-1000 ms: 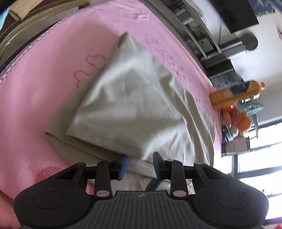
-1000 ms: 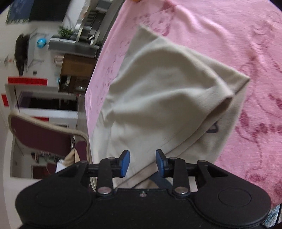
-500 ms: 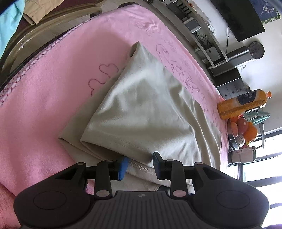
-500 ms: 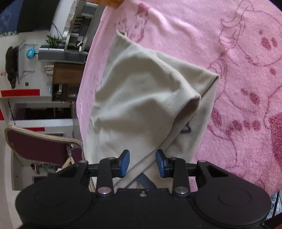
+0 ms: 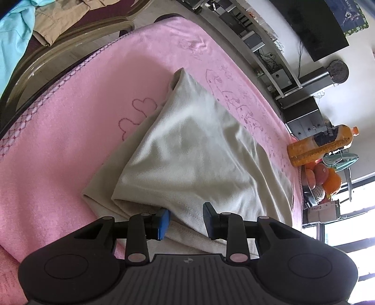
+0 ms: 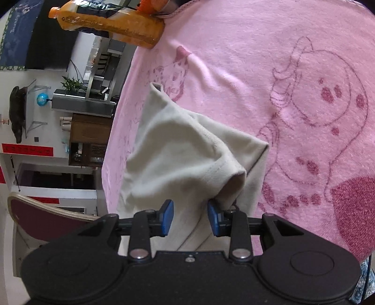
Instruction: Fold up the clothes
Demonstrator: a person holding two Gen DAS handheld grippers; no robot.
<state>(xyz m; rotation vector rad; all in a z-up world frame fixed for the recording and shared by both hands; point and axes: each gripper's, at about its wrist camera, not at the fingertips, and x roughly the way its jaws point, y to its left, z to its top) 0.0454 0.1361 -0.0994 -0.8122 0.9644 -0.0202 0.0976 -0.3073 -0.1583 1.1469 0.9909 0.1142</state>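
A beige garment [image 5: 192, 150] lies partly folded on a pink blanket [image 5: 70, 131]. Its upper layer rises like a tent toward me. In the left wrist view my left gripper [image 5: 185, 219] is shut on the stitched hem at the near edge, and the cloth drapes over the left blue pad. The right wrist view shows the same garment [image 6: 182, 150] with a rolled hem corner bunched by the right pad. My right gripper [image 6: 190, 218] is shut on that lifted layer. A lower layer lies flat beneath both grips.
An orange drink bottle [image 5: 321, 145] lies at the blanket's far edge beside a pile of fruit [image 5: 323, 176]; it also shows in the right wrist view [image 6: 110, 21]. A chair [image 5: 58, 54] with clothes [image 5: 58, 18] on it stands beyond the left edge. Shelves and cabinets line the room behind.
Both cameras have tilted and drawn back, so the garment looks smaller and more blanket shows. The bottle has come into the right view. Both grips hold as before.
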